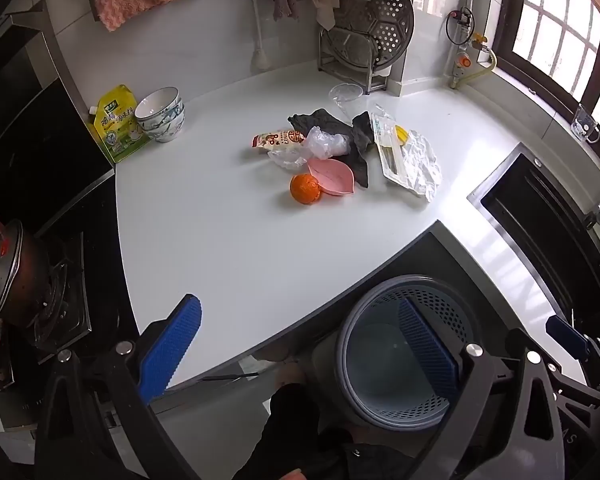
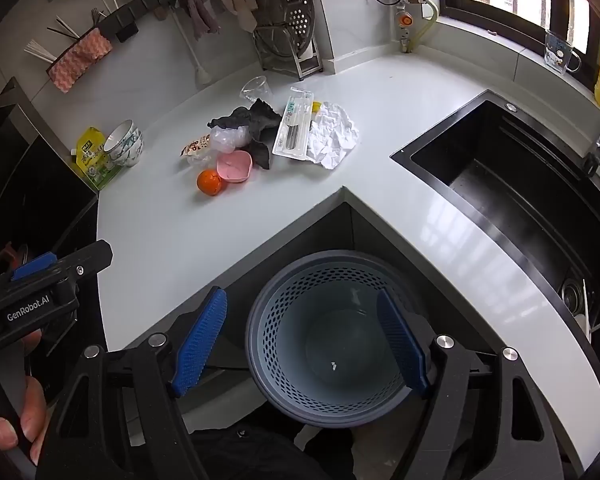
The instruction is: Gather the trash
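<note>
Both grippers hang over the counter's inner corner with jaws wide and nothing between them: the left gripper [image 1: 300, 348] and the right gripper [image 2: 304, 340]. The grey bin [image 2: 324, 344] sits low in the frame, on the floor below. The trash pile [image 2: 268, 136] lies on the white counter [image 2: 160, 232], upper centre, beside an orange [image 2: 209, 182] and a pink dish [image 2: 235, 165].

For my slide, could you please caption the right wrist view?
Open right gripper above the perforated trash bin; litter pile waits on the white counter.
</note>
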`<state>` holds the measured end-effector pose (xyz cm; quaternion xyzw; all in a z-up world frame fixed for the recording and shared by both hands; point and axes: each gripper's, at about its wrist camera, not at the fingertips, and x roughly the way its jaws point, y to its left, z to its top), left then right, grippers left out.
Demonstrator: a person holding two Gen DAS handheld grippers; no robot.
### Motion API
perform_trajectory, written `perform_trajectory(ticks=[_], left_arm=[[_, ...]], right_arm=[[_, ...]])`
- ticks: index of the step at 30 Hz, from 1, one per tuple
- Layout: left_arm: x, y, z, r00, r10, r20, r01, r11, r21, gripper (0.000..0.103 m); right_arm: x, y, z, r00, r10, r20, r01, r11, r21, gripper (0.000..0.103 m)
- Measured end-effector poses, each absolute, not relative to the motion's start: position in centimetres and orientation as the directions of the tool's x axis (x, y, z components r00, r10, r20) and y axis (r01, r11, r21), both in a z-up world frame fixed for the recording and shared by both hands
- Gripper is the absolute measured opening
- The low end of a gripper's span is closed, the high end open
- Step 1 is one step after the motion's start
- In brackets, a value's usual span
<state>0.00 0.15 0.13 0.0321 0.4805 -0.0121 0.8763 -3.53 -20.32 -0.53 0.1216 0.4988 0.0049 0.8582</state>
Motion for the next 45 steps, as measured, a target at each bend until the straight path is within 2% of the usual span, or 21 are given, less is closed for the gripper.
perform_trajectory(ticks=[4, 5, 45], left_arm=[[-0.2, -0.6, 0.4, 0.552, 0.038, -0.833, 0.056, 0.995, 0.082, 0.097], [0.1, 0.1, 0.5, 0.54, 0.014, -0.841, 0.06, 0.997, 0.056, 0.097], [0.1, -0.2, 0.4, 0.554, 0.02, -0.832, 0.07, 0.995, 0.071, 0.097]], right_arm=[[-3.6, -20.4, -0.5, 0.503, 0.129, -0.855, 0.114, 0.97, 0.214, 0.074], [-3.5, -20.4, -0.5, 0.502, 0.129, -0.855, 0.114, 0.97, 0.213, 0.074], [-3.3, -20.6, -0.2, 0.511, 0.124, -0.851, 0.106, 0.973, 0.206, 0.074]])
